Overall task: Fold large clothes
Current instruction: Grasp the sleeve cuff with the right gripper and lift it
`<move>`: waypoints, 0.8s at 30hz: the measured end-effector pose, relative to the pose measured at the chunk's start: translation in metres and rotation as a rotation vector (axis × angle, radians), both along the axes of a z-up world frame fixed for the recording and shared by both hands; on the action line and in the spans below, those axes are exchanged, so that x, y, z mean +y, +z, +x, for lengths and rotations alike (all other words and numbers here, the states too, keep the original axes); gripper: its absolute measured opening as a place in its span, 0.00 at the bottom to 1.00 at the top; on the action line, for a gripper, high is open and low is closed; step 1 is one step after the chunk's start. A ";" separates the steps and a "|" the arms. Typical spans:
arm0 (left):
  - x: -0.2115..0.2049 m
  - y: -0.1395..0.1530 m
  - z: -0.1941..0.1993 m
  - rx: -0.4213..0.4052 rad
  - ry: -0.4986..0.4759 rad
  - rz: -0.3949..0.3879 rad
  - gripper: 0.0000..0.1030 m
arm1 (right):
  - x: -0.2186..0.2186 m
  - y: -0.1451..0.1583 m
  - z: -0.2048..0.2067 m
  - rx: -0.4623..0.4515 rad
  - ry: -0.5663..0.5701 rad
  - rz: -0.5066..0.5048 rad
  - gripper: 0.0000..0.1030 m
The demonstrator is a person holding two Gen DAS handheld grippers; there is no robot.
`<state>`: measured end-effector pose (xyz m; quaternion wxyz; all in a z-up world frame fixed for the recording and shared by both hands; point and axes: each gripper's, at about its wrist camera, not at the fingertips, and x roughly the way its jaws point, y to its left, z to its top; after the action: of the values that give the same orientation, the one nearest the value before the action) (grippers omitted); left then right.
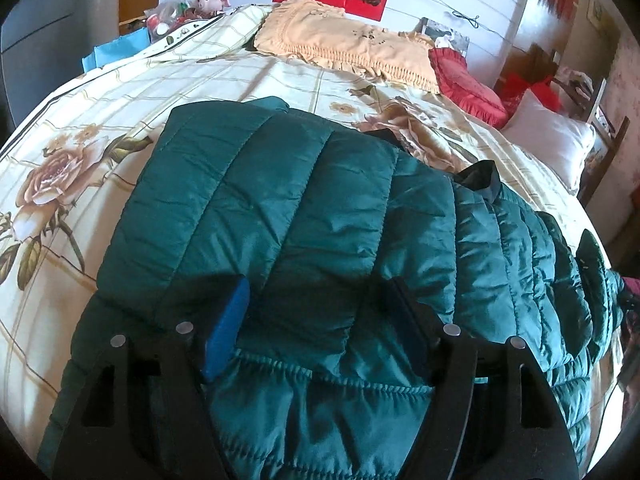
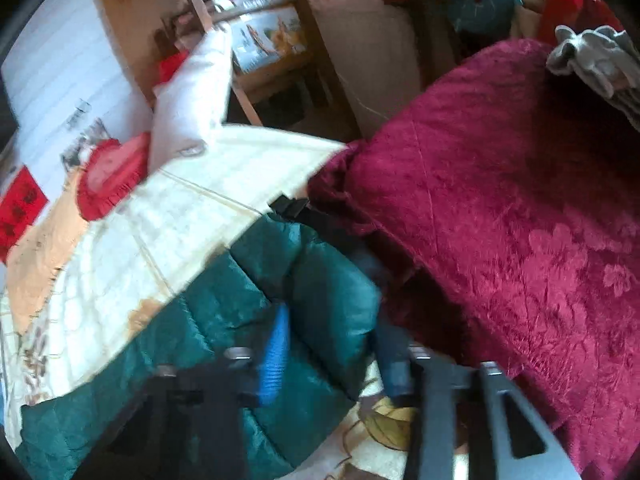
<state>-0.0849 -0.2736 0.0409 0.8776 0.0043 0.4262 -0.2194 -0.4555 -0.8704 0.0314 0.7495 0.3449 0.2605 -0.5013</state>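
Note:
A teal quilted puffer jacket [image 1: 300, 184] lies spread on the floral bedsheet [image 1: 100, 120]. Its dark collar lining [image 1: 480, 176] shows at the right. My left gripper [image 1: 318, 284] sits low over the jacket's gathered hem, open, with a wide band of fabric between its blue pad [image 1: 226, 328] and its black finger [image 1: 408, 332]. In the blurred right wrist view, my right gripper [image 2: 334, 316] has a puffy end of the jacket [image 2: 208, 320] filling the gap between its fingers, touching both, at the bed's corner.
A yellow fringed pillow [image 1: 348, 48], a red cushion [image 1: 468, 80] and a white pillow [image 1: 548, 140] lie near the headboard. A dark red plush blanket [image 2: 500, 220] is piled right beside the right gripper, with a grey cloth [image 2: 592, 60] on it. Cluttered furniture stands beyond the bed edge.

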 end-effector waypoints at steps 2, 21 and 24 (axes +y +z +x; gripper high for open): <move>0.000 -0.001 0.000 -0.008 -0.001 0.005 0.69 | 0.005 0.013 -0.001 -0.019 0.040 -0.028 0.12; 0.031 0.027 -0.018 -0.012 0.014 -0.006 0.69 | 0.196 0.142 0.070 -0.176 0.640 -0.126 0.11; 0.039 0.033 -0.022 -0.025 0.013 -0.011 0.69 | 0.246 0.140 0.107 -0.174 0.771 -0.098 0.11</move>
<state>-0.1072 -0.2348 0.0735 0.8844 -0.0005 0.4138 -0.2156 -0.3486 -0.6244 0.1710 0.9176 0.2270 0.2821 -0.1640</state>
